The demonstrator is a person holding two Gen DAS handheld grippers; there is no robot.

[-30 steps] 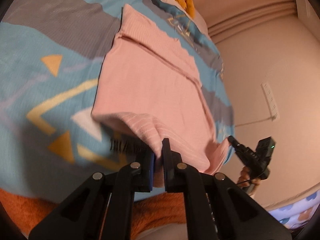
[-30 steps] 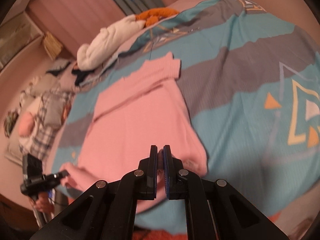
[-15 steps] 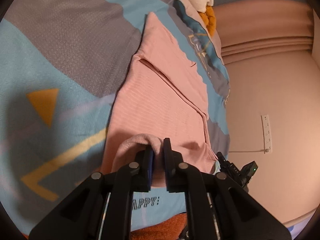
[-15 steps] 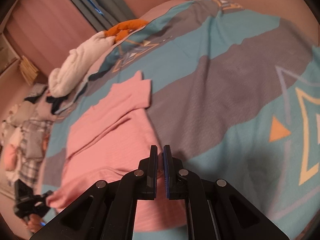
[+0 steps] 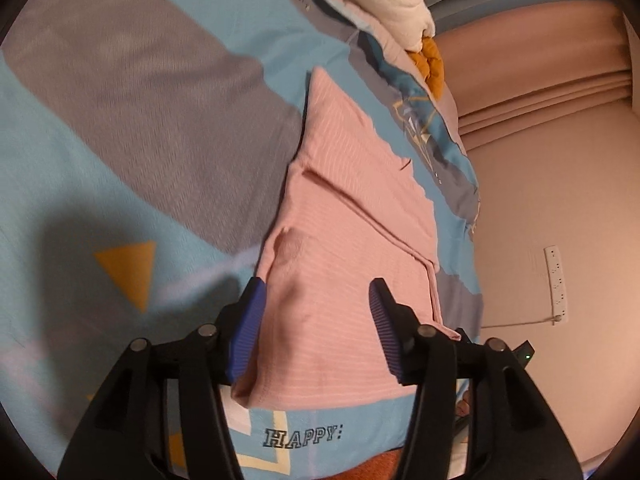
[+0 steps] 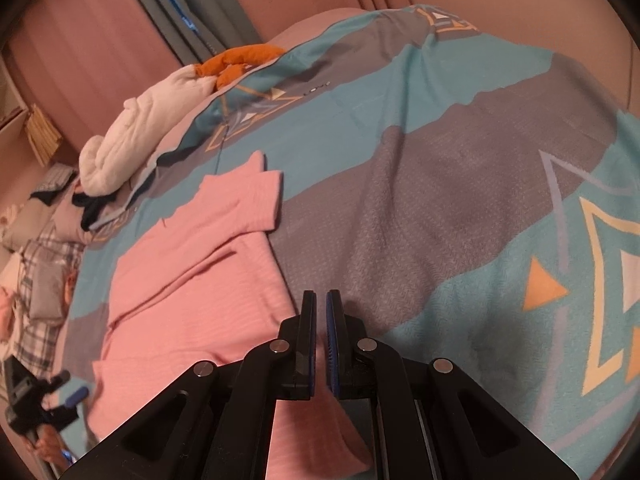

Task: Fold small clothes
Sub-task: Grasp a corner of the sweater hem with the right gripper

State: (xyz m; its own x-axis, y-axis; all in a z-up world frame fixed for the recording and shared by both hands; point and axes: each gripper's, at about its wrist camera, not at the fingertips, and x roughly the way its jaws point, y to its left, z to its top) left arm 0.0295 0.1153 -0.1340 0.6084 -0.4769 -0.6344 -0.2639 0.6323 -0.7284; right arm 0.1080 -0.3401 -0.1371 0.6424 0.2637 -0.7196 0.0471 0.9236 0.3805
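The left gripper (image 5: 316, 312) has just been opening; its spread jaws straddle the pink ribbed knit top (image 5: 352, 240) without pressing it. The top lies flat on the blue-and-grey patterned bedspread (image 5: 160, 128). The right gripper (image 6: 320, 336) is pressed together at the top's near right edge; I cannot tell whether it pinches fabric.

We're in a home bedroom: a bed under a teal-and-grey patterned duvet (image 6: 460, 168), a white quilt (image 6: 148, 128) bunched at its edge, curtains (image 6: 92, 40) behind, and what looks like plaid bedding (image 6: 44, 276) alongside.
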